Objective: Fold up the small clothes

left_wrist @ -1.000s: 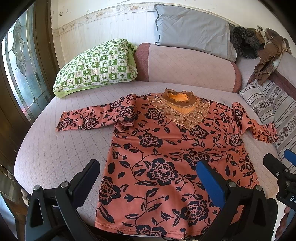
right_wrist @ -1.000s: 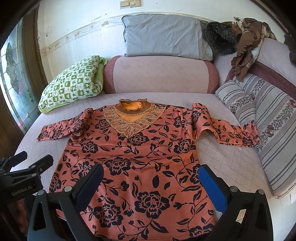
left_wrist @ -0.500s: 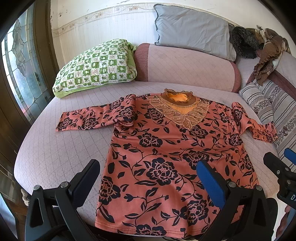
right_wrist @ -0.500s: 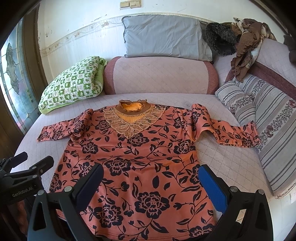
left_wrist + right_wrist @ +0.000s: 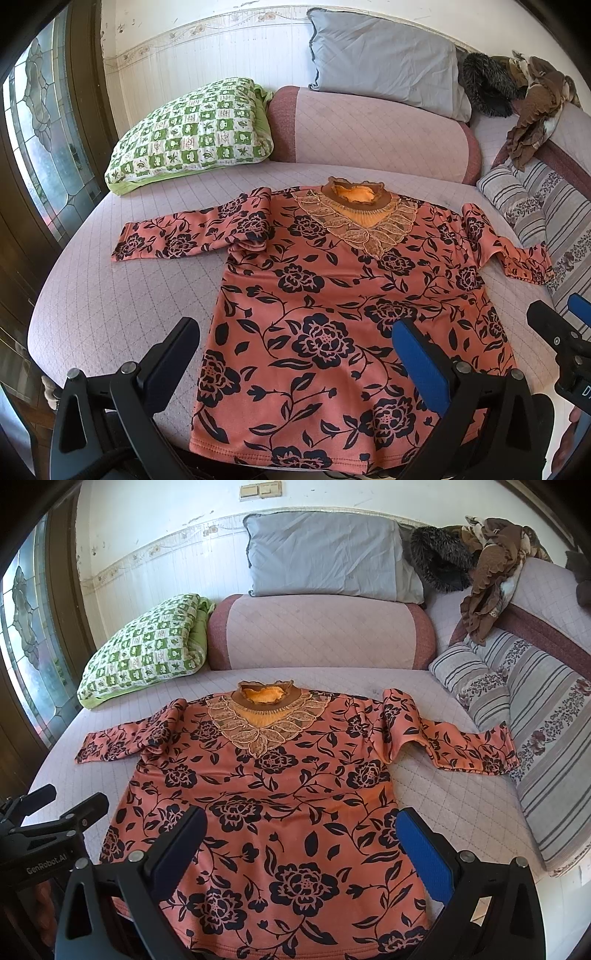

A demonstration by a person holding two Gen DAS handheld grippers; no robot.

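A small salmon-orange top with black flowers (image 5: 332, 306) (image 5: 273, 794) lies flat, front up, on the quilted pink bed (image 5: 110, 306). Its lace collar (image 5: 354, 218) points away from me and both sleeves are spread sideways. My left gripper (image 5: 295, 343) hovers open over the lower left part of the hem, nothing between its fingers. My right gripper (image 5: 301, 834) hovers open over the lower right part of the hem, also holding nothing. Each gripper shows at the edge of the other's view.
A green checked pillow (image 5: 192, 136) lies at the back left, a pink bolster (image 5: 317, 631) and a grey pillow (image 5: 332, 557) behind the collar. Striped cushions (image 5: 517, 709) line the right side, brown clothes (image 5: 491, 572) piled above. A stained-glass door (image 5: 40, 122) stands left.
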